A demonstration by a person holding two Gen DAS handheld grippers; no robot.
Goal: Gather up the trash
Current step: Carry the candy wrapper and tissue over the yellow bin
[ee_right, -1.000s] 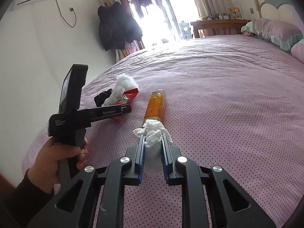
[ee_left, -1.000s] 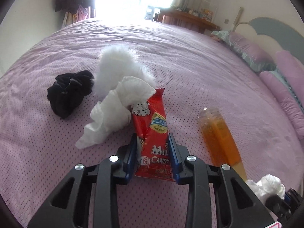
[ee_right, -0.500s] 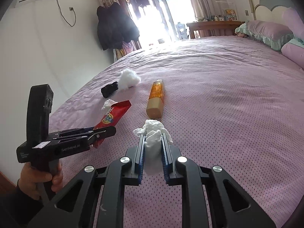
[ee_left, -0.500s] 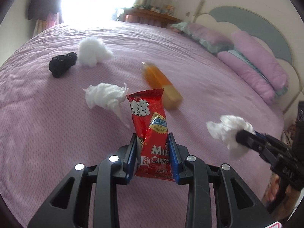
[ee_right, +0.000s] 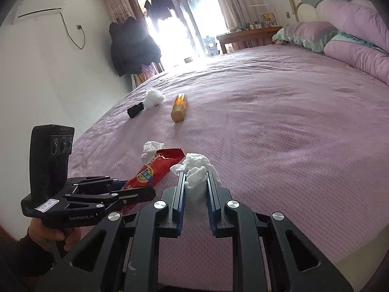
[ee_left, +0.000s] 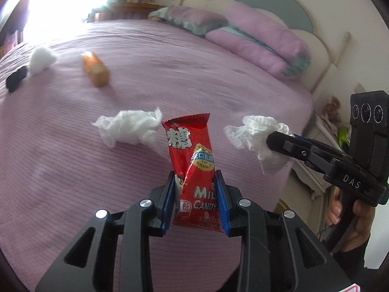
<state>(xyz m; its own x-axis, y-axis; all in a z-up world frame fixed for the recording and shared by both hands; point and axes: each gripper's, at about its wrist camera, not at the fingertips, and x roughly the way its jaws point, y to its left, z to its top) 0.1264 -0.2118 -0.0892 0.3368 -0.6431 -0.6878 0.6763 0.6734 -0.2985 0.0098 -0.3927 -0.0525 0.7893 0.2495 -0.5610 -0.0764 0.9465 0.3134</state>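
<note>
Both angled down: left gripper (ee_left: 195, 194) fingers clamp candy wrapper (ee_left: 192, 165), right gripper (ee_right: 195, 189) fingers pinch tissue wad (ee_right: 195, 170).

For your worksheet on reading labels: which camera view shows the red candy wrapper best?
The left wrist view. The red candy wrapper stands face-on and sharp between the left claw's pads, its print readable. The right wrist view shows the wrapper only obliquely, its lower end hidden behind that claw.

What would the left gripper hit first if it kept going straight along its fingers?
Probably the bare purple bedspread. The left gripper, shut on the red candy wrapper, points between the loose crumpled tissue and the right gripper's tissue. Depth is uncertain.
</note>
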